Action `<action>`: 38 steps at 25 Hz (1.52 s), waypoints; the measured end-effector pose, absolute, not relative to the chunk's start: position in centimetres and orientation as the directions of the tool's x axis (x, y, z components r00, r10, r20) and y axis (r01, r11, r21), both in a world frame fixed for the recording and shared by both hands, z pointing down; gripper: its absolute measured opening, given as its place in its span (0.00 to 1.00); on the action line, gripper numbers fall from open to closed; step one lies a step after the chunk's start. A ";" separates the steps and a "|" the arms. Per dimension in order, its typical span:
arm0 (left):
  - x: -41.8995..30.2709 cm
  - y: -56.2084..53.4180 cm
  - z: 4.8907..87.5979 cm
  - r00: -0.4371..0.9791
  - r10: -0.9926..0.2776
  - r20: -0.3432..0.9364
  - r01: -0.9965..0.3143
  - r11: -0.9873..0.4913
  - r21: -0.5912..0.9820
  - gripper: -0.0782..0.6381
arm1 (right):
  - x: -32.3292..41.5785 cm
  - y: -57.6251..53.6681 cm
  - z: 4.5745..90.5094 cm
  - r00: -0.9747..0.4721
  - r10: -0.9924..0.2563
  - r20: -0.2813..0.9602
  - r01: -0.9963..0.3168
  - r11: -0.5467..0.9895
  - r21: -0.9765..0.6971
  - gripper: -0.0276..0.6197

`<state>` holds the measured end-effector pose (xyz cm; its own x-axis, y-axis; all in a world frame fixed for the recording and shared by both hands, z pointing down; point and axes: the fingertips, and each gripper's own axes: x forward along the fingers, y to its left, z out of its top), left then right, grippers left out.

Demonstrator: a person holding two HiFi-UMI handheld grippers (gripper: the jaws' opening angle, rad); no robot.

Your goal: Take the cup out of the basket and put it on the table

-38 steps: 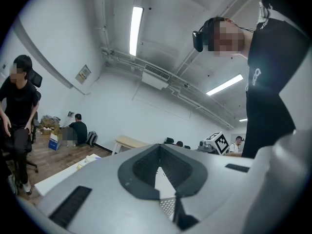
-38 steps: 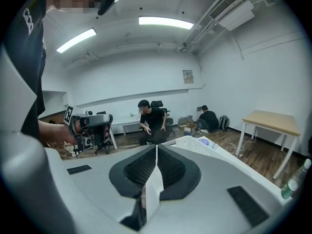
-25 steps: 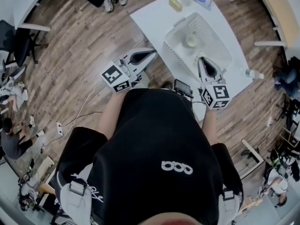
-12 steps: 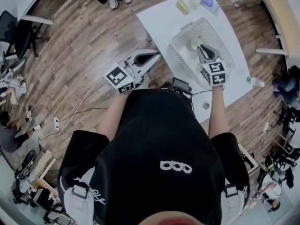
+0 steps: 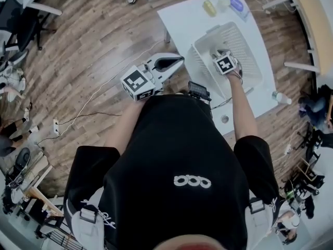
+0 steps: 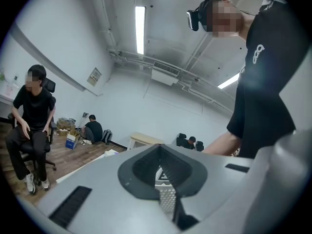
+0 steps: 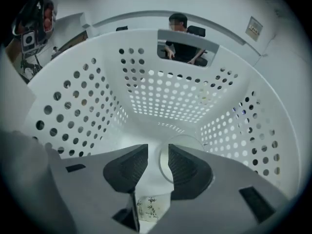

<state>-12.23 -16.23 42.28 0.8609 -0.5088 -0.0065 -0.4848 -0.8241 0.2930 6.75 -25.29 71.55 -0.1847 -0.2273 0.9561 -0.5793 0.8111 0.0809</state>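
Hanging low inside the white basket [image 7: 161, 94], the right gripper [image 7: 158, 156] points at the basket's floor, with perforated walls rising on all sides of it. Its jaws stand a little apart, and the near edge of the white cup [image 7: 164, 161] sits in the gap between them: the left jaw is outside the cup, with a sliver of space showing beside the rim, and the right jaw covers much of the cup's mouth. The claw is therefore not clamped on the cup. The cup rests on the bottom of the basket, near its middle. In the head view the basket stands on the white table [image 5: 182, 22], and the right arm stretches forward over its near rim. The left gripper [image 6: 159, 154] is held well apart from the basket, out over the wooden floor [image 5: 93, 46] just beside the table's near corner. Its jaws are pressed together with nothing between them, and it points up into the room. A few small items, one of them yellow [image 5: 209, 7], lie at the table's far end. A person [image 6: 30, 126] sits on a chair in the background.
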 end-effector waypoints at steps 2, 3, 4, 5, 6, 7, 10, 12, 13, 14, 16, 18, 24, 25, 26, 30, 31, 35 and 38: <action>-12.5 -16.2 42.5 0.854 -0.520 -0.002 -0.496 -0.816 0.297 0.12 | 7.0 -25.3 72.8 -0.149 -0.197 0.969 -0.568 0.820 0.079 0.22; -12.6 -16.2 42.7 0.849 -0.528 0.004 -0.505 -0.809 0.301 0.12 | 7.0 -25.4 73.4 -0.134 -0.186 0.973 -0.560 0.825 0.080 0.22; -12.9 -16.2 42.9 0.844 -0.537 0.012 -0.514 -0.802 0.305 0.12 | 7.0 -25.4 73.8 -0.117 -0.178 0.977 -0.552 0.830 0.085 0.22; -13.0 -16.1 43.0 0.839 -0.544 0.018 -0.522 -0.796 0.306 0.12 | 7.1 -25.6 74.2 -0.098 -0.172 0.980 -0.543 0.835 0.092 0.22; -13.2 -16.1 43.1 0.836 -0.548 0.015 -0.526 -0.795 0.302 0.12 | 7.2 -25.8 74.4 -0.077 -0.171 0.982 -0.532 0.840 0.105 0.22; -13.3 -15.9 43.2 0.834 -0.551 0.009 -0.529 -0.795 0.297 0.12 | 7.3 -26.0 74.6 -0.057 -0.176 0.983 -0.518 0.846 0.122 0.22; -13.8 -15.5 43.4 0.825 -0.566 0.008 -0.543 -0.788 0.290 0.12 | 7.1 -26.3 75.0 -0.022 -0.179 0.984 -0.461 0.875 0.149 0.22; -14.2 -15.2 43.7 0.817 -0.576 0.011 -0.554 -0.780 0.290 0.12 | 6.9 -26.3 75.2 -0.004 -0.176 0.984 -0.431 0.888 0.157 0.21; -14.4 -15.1 43.8 0.813 -0.582 0.012 -0.560 -0.776 0.290 0.12 | 7.0 -26.4 75.2 0.008 -0.179 0.984 -0.424 0.890 0.165 0.20; -14.6 -14.9 43.9 0.810 -0.587 0.013 -0.565 -0.773 0.290 0.12 | 6.9 -26.5 75.2 0.009 -0.178 0.984 -0.420 0.893 0.165 0.18; -15.0 -14.6 44.1 0.804 -0.595 0.013 -0.572 -0.766 0.293 0.12 | 6.4 -26.1 75.6 -0.016 -0.155 0.988 -0.410 0.902 0.135 0.17; -15.3 -14.3 44.2 0.800 -0.600 0.014 -0.577 -0.763 0.292 0.12 | 6.5 -26.1 75.6 -0.008 -0.147 0.989 -0.392 0.911 0.132 0.16; -15.4 -13.8 44.2 0.799 -0.601 0.013 -0.577 -0.761 0.298 0.12 | 7.1 -25.7 75.0 0.012 -0.148 0.989 -0.359 0.922 0.143 0.14; -15.4 -13.8 44.2 0.800 -0.599 0.014 -0.575 -0.762 0.298 0.12 | 7.2 -25.6 74.8 0.007 -0.150 0.989 -0.359 0.922 0.143 0.13; -15.4 -13.7 44.3 0.802 -0.597 0.014 -0.574 -0.763 0.298 0.12 | 7.2 -25.4 74.6 -0.001 -0.152 0.988 -0.362 0.921 0.141 0.12; -15.3 -13.8 44.4 0.808 -0.588 0.015 -0.565 -0.769 0.299 0.12 | 7.0 -24.9 73.7 -0.036 -0.150 0.988 -0.387 0.913 0.125 0.11; -15.2 -13.8 44.4 0.811 -0.584 0.015 -0.562 -0.772 0.298 0.12 | 7.1 -24.7 73.3 -0.039 -0.152 0.988 -0.394 0.910 0.125 0.11; -14.6 -13.5 44.3 0.830 -0.557 0.018 -0.537 -0.791 0.291 0.12 | 6.7 -23.8 70.6 -0.097 -0.199 0.975 -0.432 0.891 0.139 0.11; -13.8 -13.7 43.8 0.845 -0.534 0.025 -0.516 -0.803 0.298 0.12 | 5.7 -23.1 67.4 -0.206 -0.261 0.943 -0.488 0.863 0.132 0.11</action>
<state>-13.78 -13.71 43.79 0.8452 -0.5340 0.0246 -0.5161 -0.8032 0.2976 5.73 -23.10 67.37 -0.2062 -0.2610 0.9431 -0.4885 0.8625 0.1319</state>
